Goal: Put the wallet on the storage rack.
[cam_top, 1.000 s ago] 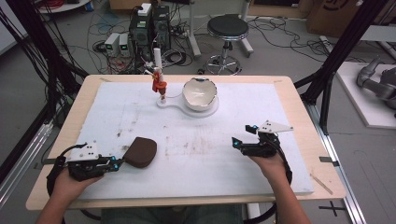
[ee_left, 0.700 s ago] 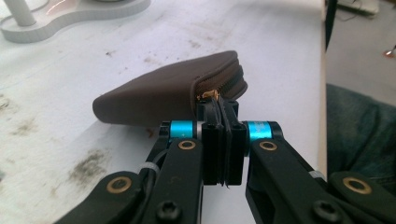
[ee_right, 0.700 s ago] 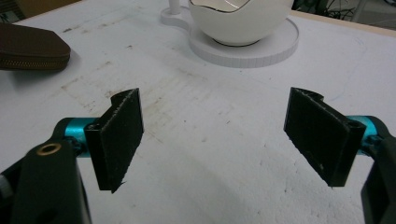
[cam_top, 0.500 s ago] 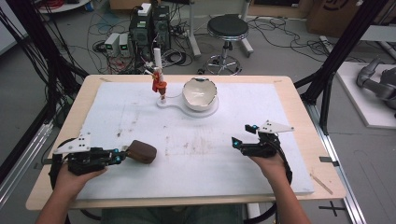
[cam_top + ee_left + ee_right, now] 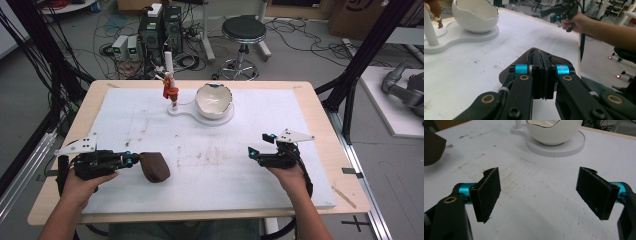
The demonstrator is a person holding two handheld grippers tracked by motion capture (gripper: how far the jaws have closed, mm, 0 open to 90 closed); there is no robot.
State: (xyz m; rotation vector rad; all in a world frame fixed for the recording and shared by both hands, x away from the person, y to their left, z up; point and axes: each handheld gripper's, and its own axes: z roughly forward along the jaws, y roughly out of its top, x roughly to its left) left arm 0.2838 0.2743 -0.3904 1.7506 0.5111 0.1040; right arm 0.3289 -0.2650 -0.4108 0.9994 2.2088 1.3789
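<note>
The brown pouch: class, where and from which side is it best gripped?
Grip the pouch by its thin zippered edge, coming level from the left side, as the left gripper does. That edge is slim enough for shut jaws; the body is broad and rounded.

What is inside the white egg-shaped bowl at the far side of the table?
The white bowl shows a bare pale inner wall through its jagged opening; its bottom is hidden by the near rim, so contents cannot be ruled out.

White-topped table (image 5: 300, 130) — bowl stand (image 5: 212, 116) at its far edge.
</note>
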